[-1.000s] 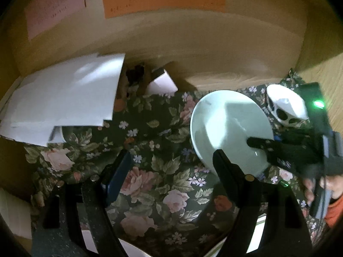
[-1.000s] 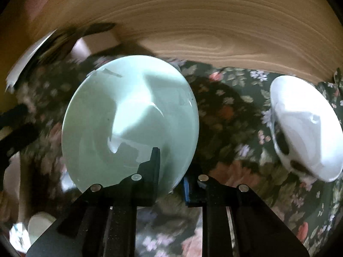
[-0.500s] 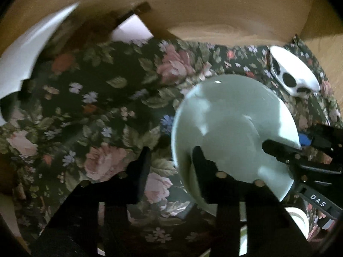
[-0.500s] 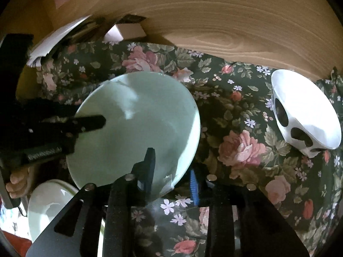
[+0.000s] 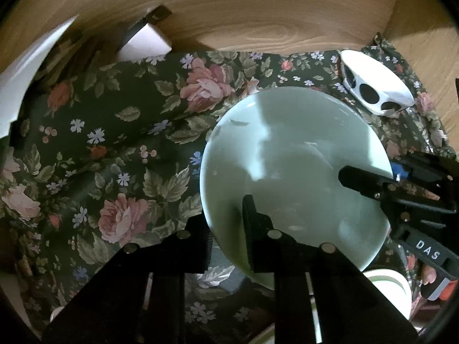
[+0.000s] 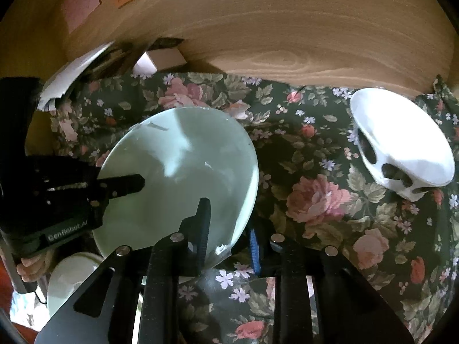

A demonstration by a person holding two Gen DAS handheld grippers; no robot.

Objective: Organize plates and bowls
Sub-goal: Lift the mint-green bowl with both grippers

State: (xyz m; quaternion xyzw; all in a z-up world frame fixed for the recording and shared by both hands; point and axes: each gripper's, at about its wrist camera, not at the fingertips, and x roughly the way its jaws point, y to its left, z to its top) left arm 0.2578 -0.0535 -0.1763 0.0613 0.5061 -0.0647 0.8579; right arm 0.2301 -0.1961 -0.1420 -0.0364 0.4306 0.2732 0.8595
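A pale green plate [image 5: 287, 149] [image 6: 183, 172] hangs tilted above the floral cloth [image 5: 129, 143], gripped from both sides. My left gripper [image 5: 225, 218] has its jaws closing on the plate's near left rim, one finger above and one below. In the right wrist view its upper finger [image 6: 126, 183] lies across the plate's left edge. My right gripper [image 6: 229, 223] [image 5: 378, 173] pinches the plate's right rim, its jaws also closing. A white bowl with dark spots [image 5: 375, 86] [image 6: 407, 143] lies tipped on the cloth to the right, apart from both grippers.
A wooden wall [image 5: 258, 23] closes off the back and right side. White papers [image 5: 17, 86] and a small white box [image 5: 146, 43] sit at the back left. Another white dish [image 5: 387, 286] [image 6: 71, 275] rests below the plate near a hand.
My left gripper came down to the plate and closed from wide open onto its left rim. The right gripper kept its hold while the plate shifted left over the cloth.
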